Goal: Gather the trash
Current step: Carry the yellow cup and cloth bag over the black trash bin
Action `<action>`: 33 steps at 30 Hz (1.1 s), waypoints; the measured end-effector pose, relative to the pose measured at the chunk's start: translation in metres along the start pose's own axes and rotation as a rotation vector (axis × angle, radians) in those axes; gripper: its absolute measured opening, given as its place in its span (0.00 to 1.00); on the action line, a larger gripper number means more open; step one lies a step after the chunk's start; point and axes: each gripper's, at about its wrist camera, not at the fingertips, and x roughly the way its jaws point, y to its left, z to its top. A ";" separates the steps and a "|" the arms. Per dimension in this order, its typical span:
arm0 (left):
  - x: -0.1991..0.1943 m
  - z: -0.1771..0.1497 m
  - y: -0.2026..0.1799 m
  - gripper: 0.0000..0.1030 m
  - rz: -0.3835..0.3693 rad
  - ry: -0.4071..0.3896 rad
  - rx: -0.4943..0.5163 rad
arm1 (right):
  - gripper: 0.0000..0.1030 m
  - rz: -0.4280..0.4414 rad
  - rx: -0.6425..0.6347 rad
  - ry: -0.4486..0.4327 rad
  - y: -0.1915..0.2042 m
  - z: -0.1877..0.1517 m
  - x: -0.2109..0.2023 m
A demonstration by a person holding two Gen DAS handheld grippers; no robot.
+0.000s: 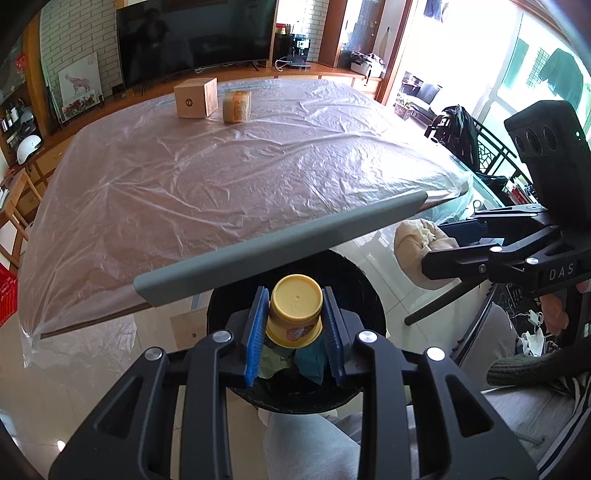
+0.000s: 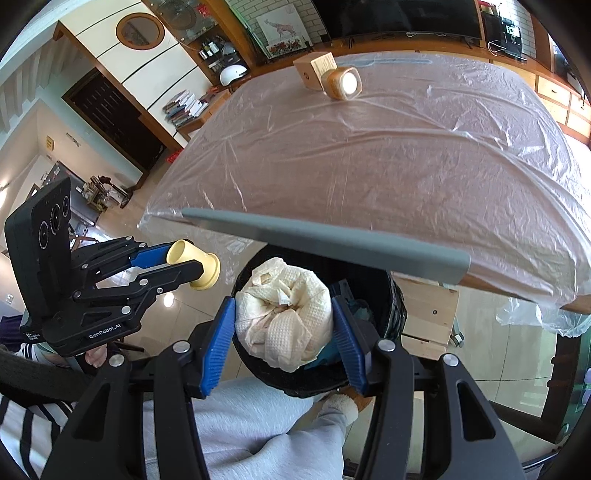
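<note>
While both hover above the bin (image 1: pixel 373 295): left tongs (image 1: pixel 295 328) tight on yellow cup (image 1: pixel 295 314), right tongs (image 2: pixel 284 325) on paper wad (image 2: pixel 284 317).

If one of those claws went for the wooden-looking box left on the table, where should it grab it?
Probably across the two upright side faces of the box, coming down from above. It stands squarely on the plastic-covered table, its flat faces suit flat pads, and the roll beside it leaves little gap there.

Plastic-covered table (image 1: pixel 221 177), cardboard box (image 1: pixel 195 98) beside wrapped block (image 1: pixel 237 106), television (image 1: pixel 195 35)
</note>
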 end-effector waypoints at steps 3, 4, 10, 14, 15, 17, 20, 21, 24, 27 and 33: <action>0.004 -0.005 -0.001 0.30 0.000 0.015 0.001 | 0.50 -0.007 -0.004 0.015 -0.001 -0.002 0.006; 0.006 -0.006 -0.002 0.30 0.000 0.020 0.001 | 0.50 -0.006 -0.003 0.018 -0.001 -0.003 0.007; 0.014 -0.013 -0.003 0.30 0.001 0.050 0.005 | 0.50 -0.011 0.000 0.047 -0.005 -0.009 0.018; 0.021 -0.017 -0.003 0.30 0.003 0.068 0.005 | 0.50 -0.023 0.000 0.068 -0.008 -0.012 0.028; 0.023 -0.018 -0.002 0.30 0.004 0.073 0.003 | 0.50 -0.025 0.001 0.072 -0.008 -0.013 0.030; 0.026 -0.020 -0.001 0.30 0.005 0.080 0.000 | 0.50 -0.027 0.001 0.079 -0.009 -0.013 0.034; 0.031 -0.021 -0.001 0.30 0.007 0.090 -0.003 | 0.50 -0.036 -0.002 0.089 -0.011 -0.013 0.040; 0.032 -0.020 -0.001 0.30 0.007 0.092 -0.003 | 0.50 -0.039 -0.004 0.093 -0.011 -0.013 0.042; 0.038 -0.020 0.000 0.30 0.009 0.101 -0.006 | 0.50 -0.045 -0.009 0.100 -0.012 -0.012 0.048; 0.045 -0.021 0.001 0.30 0.012 0.115 -0.011 | 0.50 -0.057 -0.017 0.107 -0.013 -0.011 0.055; 0.057 -0.023 0.005 0.30 0.020 0.144 -0.019 | 0.50 -0.084 -0.023 0.122 -0.017 -0.013 0.070</action>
